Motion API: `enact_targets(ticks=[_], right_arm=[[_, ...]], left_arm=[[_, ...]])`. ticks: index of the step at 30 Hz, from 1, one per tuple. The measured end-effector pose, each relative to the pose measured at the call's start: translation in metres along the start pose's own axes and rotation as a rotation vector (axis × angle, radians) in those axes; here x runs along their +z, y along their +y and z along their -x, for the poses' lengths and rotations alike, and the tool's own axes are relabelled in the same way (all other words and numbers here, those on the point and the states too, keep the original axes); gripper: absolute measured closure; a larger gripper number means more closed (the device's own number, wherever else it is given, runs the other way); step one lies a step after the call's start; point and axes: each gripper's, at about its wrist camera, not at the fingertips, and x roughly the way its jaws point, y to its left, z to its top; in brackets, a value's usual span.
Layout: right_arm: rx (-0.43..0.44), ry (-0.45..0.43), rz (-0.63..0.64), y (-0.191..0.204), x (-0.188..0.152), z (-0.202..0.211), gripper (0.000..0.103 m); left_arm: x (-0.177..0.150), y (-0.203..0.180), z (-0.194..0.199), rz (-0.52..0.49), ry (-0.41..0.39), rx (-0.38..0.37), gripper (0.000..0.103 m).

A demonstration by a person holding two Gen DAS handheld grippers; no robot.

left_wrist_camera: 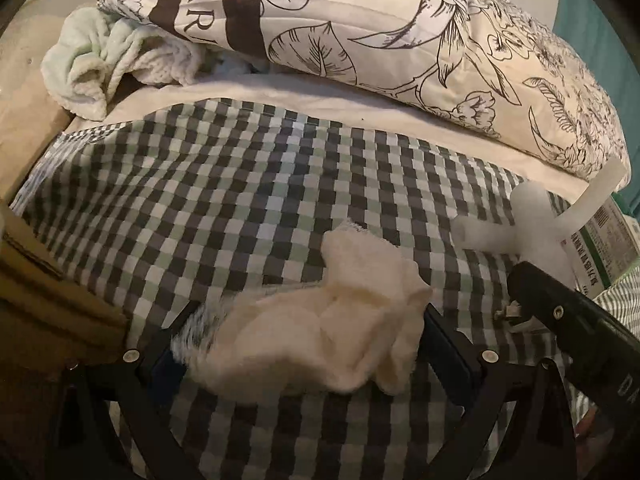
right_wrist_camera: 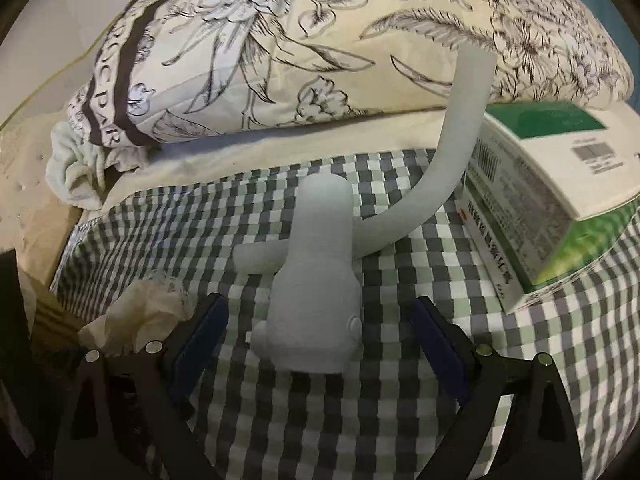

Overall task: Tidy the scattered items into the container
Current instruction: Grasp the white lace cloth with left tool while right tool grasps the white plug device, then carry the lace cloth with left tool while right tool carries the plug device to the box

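A cream fuzzy cloth (left_wrist_camera: 320, 328) lies crumpled on the checkered bedsheet (left_wrist_camera: 240, 200), right between the fingers of my left gripper (left_wrist_camera: 312, 340), whose jaws stand wide and do not squeeze it. A whitish plastic figure (right_wrist_camera: 316, 280) with a long curved tail lies on the sheet between the spread fingers of my right gripper (right_wrist_camera: 320, 304), with a gap on each side. The left wrist view also catches the figure (left_wrist_camera: 524, 216) and the black body of the right gripper (left_wrist_camera: 568, 316). The cloth (right_wrist_camera: 140, 308) shows at the right wrist view's left.
A floral pillow (left_wrist_camera: 400, 40) and a mint green towel (left_wrist_camera: 100, 64) lie at the bed's far side. A green and white carton (right_wrist_camera: 560, 168) rests right of the figure's tail. A brown cardboard box (left_wrist_camera: 44, 280) sits at the left edge of the bed.
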Motion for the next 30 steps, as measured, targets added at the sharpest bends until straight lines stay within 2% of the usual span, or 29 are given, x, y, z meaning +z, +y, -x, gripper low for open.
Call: enact_targets(ticks=[3,4,5,6,7,8,10,13,16,22,30], right_arm=[[-0.038,0.000,0.031,0.004,-0.002,-0.003,0.012],[-0.062,-0.005,0.042,0.007,-0.003,-0.004,0.016],[-0.088,-0.008,0.048,0.008,-0.004,-0.004,0.024],[-0.096,-0.008,0.052,0.009,-0.004,-0.003,0.029],[-0.086,-0.006,0.058,0.009,-0.004,-0.001,0.044],[-0.074,0.001,0.064,0.009,-0.003,0.000,0.055],[-0.069,0.011,0.071,0.008,-0.004,0.005,0.055],[-0.048,0.020,0.050,0.003,-0.008,0.016,0.055],[-0.050,0.013,0.056,0.002,-0.012,0.031,0.055],[-0.030,-0.005,0.060,0.000,-0.022,0.068,0.055],[-0.005,-0.018,0.076,0.003,-0.035,0.113,0.055]], left_arm=[[0.002,0.001,-0.002,0.004,0.009,-0.013,0.000],[0.001,0.001,-0.002,-0.004,0.009,-0.009,0.001],[0.000,0.000,-0.001,-0.009,0.004,-0.007,0.003],[-0.001,-0.001,0.001,-0.018,-0.004,-0.012,0.012],[-0.002,-0.002,0.006,-0.030,-0.014,-0.010,0.025],[-0.003,-0.003,0.009,-0.041,-0.020,-0.003,0.032],[-0.005,-0.005,0.016,-0.070,-0.031,-0.002,0.060],[-0.011,-0.008,0.025,-0.096,-0.031,-0.006,0.080],[-0.016,-0.010,0.035,-0.101,-0.029,-0.017,0.084],[-0.025,-0.016,0.067,-0.101,-0.049,-0.046,0.084],[-0.036,-0.026,0.124,-0.124,-0.095,-0.085,0.088]])
